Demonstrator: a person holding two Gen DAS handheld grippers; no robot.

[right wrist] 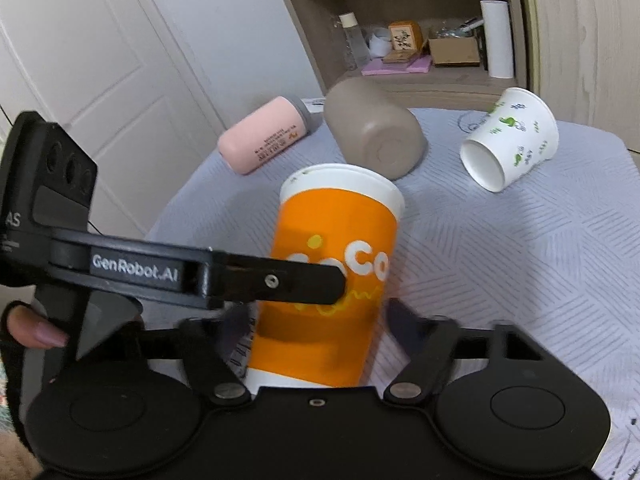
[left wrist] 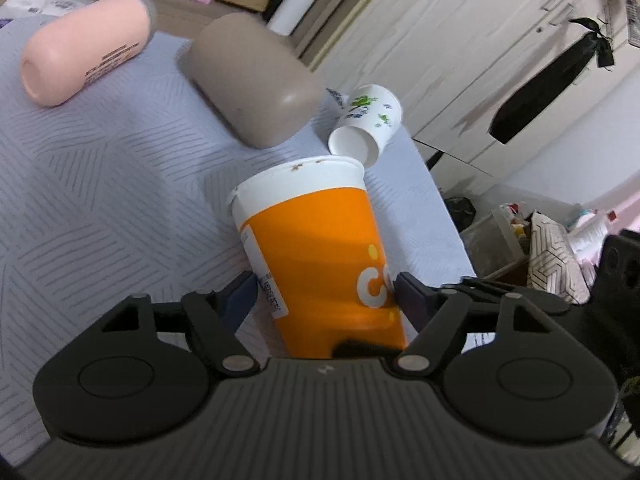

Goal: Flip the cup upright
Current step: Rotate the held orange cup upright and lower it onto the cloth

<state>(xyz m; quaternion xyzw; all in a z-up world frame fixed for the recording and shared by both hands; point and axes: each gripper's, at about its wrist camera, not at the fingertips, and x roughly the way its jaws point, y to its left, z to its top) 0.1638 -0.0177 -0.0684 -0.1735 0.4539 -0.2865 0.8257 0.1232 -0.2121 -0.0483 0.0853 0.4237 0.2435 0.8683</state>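
Observation:
An orange paper cup [left wrist: 316,248] with a white rim stands between the fingers of my left gripper [left wrist: 326,292], which is shut on its lower body. The cup also shows in the right wrist view [right wrist: 332,280], where the left gripper's finger [right wrist: 280,280] crosses its front. My right gripper [right wrist: 316,326] straddles the same cup with its jaws spread, a gap on the right side. A small white printed paper cup [left wrist: 366,124] [right wrist: 508,140] lies on its side behind.
A beige cup [left wrist: 252,80] [right wrist: 376,136] and a pink bottle [left wrist: 84,68] [right wrist: 264,140] lie on their sides on the grey patterned cloth [left wrist: 100,184] [right wrist: 520,248]. Shelves with boxes and a paper roll [right wrist: 498,36] stand behind. The table edge [left wrist: 448,216] drops off at right.

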